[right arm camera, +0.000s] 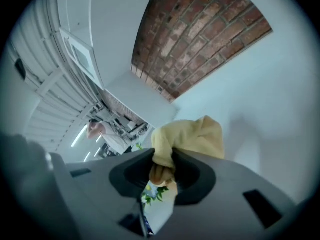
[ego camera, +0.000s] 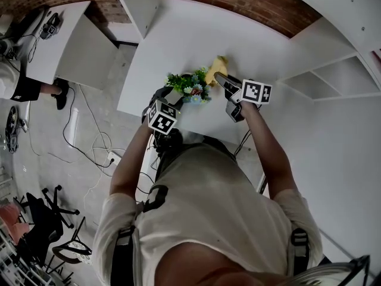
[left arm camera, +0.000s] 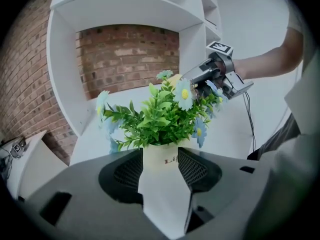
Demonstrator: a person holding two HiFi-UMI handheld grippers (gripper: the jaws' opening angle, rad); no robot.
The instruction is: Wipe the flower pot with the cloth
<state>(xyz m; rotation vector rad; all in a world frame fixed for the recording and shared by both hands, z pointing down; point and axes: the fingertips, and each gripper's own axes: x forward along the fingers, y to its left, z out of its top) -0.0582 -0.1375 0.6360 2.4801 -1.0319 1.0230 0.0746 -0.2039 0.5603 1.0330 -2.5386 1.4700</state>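
A white flower pot with green leaves and pale blue and white flowers sits between the mesh pads of my left gripper, which is shut on its sides. In the head view the plant stands on the white table, with the left gripper at its near side. My right gripper is shut on a bunched yellow cloth just right of the plant and above it. In the right gripper view the cloth bulges out of the right gripper, with leaves showing below.
The white table backs onto a brick wall. White shelving stands to the right. The table's left edge drops to a floor with cables and an office chair. A person sits at a second desk at far left.
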